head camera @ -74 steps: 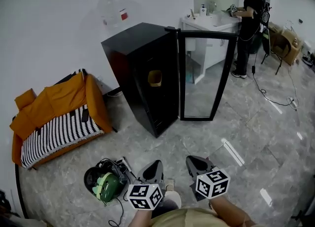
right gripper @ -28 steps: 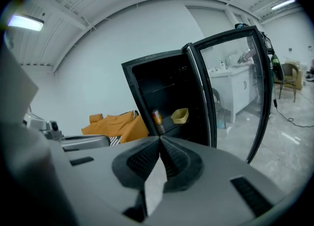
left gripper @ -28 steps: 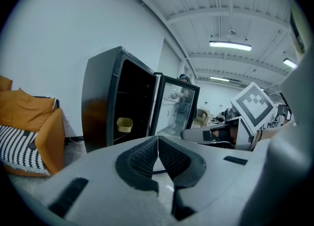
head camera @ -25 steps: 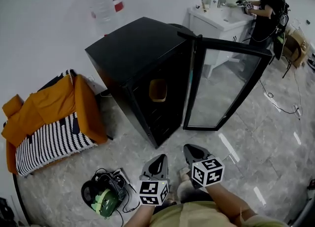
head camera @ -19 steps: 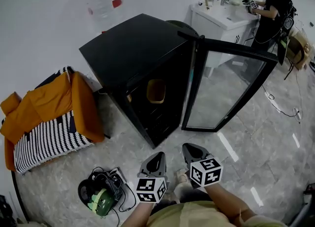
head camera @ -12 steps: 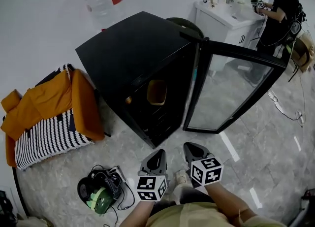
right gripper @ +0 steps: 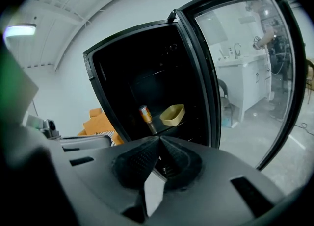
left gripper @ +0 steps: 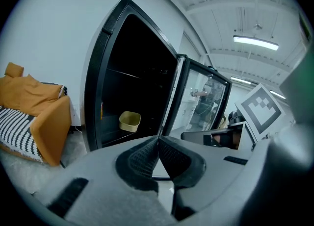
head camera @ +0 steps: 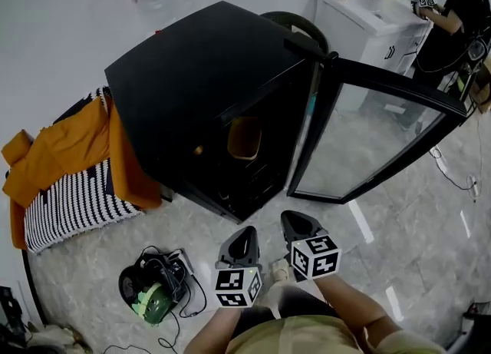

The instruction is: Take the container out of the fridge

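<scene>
Both left gripper (head camera: 245, 236) and right gripper (head camera: 290, 220), jaws together, hang well short of container (head camera: 244, 137) in fridge (head camera: 192, 68).

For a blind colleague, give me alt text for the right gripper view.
A black fridge stands open, glass door swung right, with a yellow container and a can inside. The right gripper, shut and empty, points toward it.

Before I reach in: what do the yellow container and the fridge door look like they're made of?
Yellow container: probably plastic, matte, thin-walled, evenly coloured, no glint. Fridge door: clear glass pane, floor visible through it, in a black frame, metal or plastic, cannot tell.
</scene>
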